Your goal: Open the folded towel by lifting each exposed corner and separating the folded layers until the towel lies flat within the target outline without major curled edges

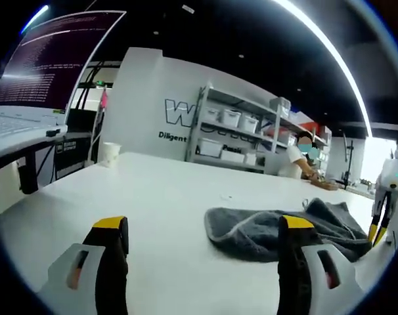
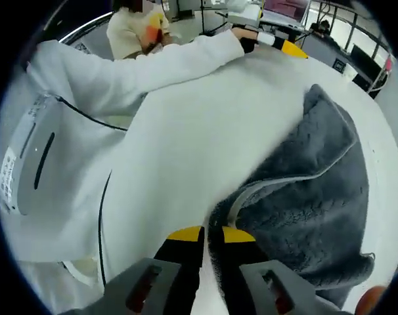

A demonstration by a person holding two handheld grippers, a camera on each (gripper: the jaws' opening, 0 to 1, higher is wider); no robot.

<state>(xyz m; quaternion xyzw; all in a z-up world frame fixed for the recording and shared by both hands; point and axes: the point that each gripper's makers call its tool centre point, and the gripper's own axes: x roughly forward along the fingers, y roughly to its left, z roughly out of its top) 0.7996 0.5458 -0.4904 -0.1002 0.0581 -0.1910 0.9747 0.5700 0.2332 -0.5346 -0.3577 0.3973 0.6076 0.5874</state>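
Grey terry towel [image 1: 287,226] lies rumpled on the white table [image 1: 153,197], ahead and right of the left gripper [image 1: 202,236], whose yellow-tipped jaws stand wide apart and empty. The right gripper [image 2: 212,237] pinches the towel's pale-trimmed edge between nearly closed jaws.

Rumpled grey towel [image 1: 287,226] on white table [image 1: 159,197]

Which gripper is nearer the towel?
Right. The right gripper has its jaws closed on the towel edge; the left gripper is open, short of the towel, not touching.
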